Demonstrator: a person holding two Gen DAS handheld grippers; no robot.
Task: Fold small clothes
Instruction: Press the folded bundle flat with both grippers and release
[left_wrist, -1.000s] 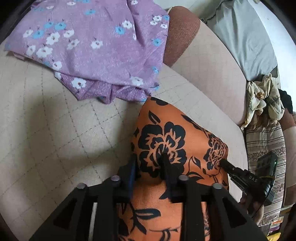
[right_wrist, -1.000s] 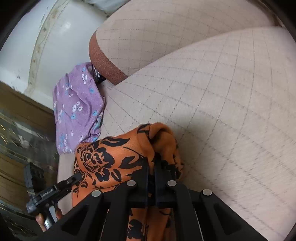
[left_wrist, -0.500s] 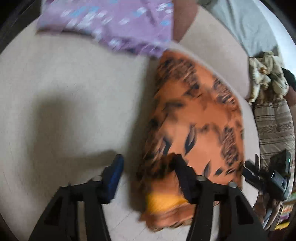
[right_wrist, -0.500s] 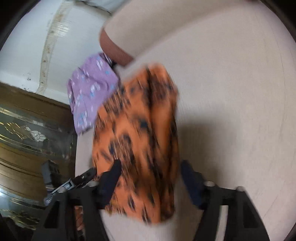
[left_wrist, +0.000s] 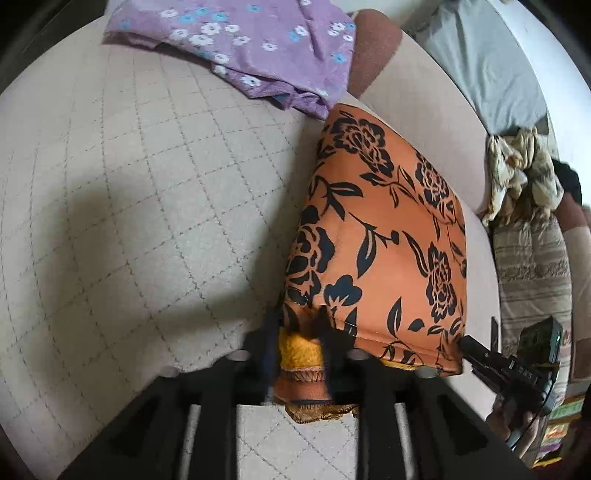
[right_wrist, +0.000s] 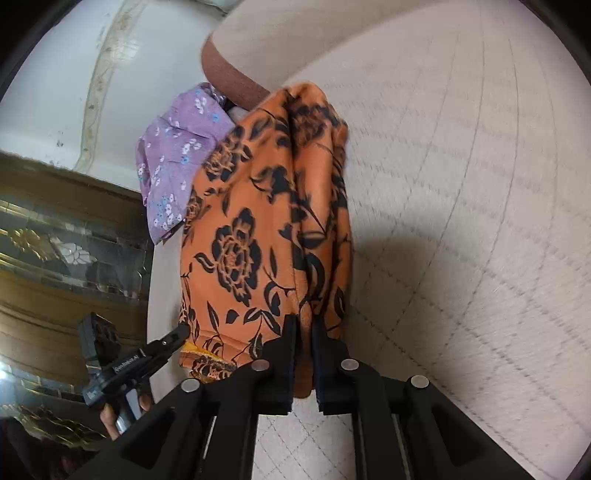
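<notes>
Down on the quilted beige cushion (left_wrist: 140, 192) lies the orange garment with black flowers (left_wrist: 376, 236), folded over on itself, its near hem caught by both tools. Nothing in either view serves as a container; the cloth lies bare on the seat. The left gripper (left_wrist: 297, 332) has just been narrowing its jaws, and its fingers (left_wrist: 328, 332) now press from both sides on the near left corner of the orange garment, where a yellow inner layer and a stitched hem bunch up between them. The right gripper (right_wrist: 303, 332) has likewise just been closing, and its fingers (right_wrist: 290, 332) stand almost together, pinching a thin fold at the garment's near right corner. Beyond the fingertips the garment runs away towards the brown-trimmed armrest (left_wrist: 373, 48), its far edge just beside a purple floral cloth (left_wrist: 258, 40) that lies crumpled at the far end of the seat. Left of the left fingers the cushion is open quilted surface, partly in shadow; right of the right fingers it is the same. Past the cushion's edge, beyond the orange garment, a heap of cream patterned fabric (left_wrist: 521, 170) sits on a striped cover (left_wrist: 532, 280).
</notes>
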